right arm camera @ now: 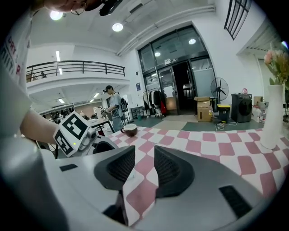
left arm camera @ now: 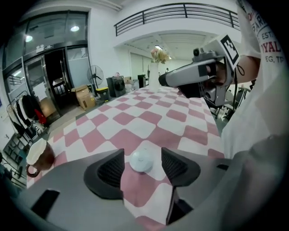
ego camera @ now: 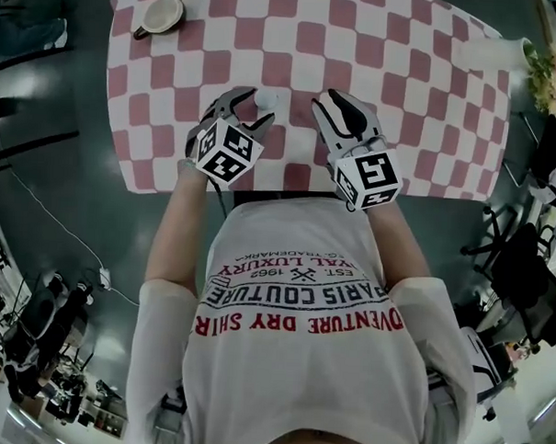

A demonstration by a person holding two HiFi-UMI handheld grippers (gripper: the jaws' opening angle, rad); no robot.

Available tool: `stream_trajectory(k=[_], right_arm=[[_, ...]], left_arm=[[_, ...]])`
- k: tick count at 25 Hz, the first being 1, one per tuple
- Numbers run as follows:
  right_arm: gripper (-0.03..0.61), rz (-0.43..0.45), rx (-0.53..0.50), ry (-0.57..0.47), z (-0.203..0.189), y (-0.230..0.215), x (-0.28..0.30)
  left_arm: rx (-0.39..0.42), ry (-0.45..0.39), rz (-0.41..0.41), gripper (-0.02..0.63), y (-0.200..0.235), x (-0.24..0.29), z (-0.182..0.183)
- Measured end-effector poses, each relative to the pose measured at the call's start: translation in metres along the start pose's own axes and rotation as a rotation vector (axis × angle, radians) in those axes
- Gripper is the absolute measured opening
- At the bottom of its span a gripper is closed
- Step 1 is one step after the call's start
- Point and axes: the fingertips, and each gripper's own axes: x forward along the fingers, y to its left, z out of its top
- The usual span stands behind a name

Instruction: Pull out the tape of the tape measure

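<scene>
The left gripper's (left arm camera: 142, 152) 2 jaws stand apart, with the tape measure (left arm camera: 141, 161) lying flat on the tablecloth (left arm camera: 149, 113) between them, unclamped. The right gripper (right arm camera: 144, 150), jaws also apart over bare cloth, waits near, further off. The tape measure is a small white disc with no long axis; no tab shows.

White short-sleeved T-shirt (ego camera: 299, 374) printed with red and navy lettering across it.
</scene>
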Motion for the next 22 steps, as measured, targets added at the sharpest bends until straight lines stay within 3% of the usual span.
stream_trajectory(k=[10,15,22], right_arm=[[0.14,0.032,0.021,0.05,-0.015,-0.023,0.008],[0.14,0.04,0.031,0.052,-0.015,-0.031,0.009],[0.14,0.026,0.05,0.05,-0.013,-0.039,0.009]], left_arm=[[0.176,0.258,-0.137,0.282,-0.005,0.041,-0.024],[0.112,0.311,-0.203,0.285,-0.003,0.046,-0.027],[0.165,0.389,-0.219,0.281,-0.003,0.049,-0.031]])
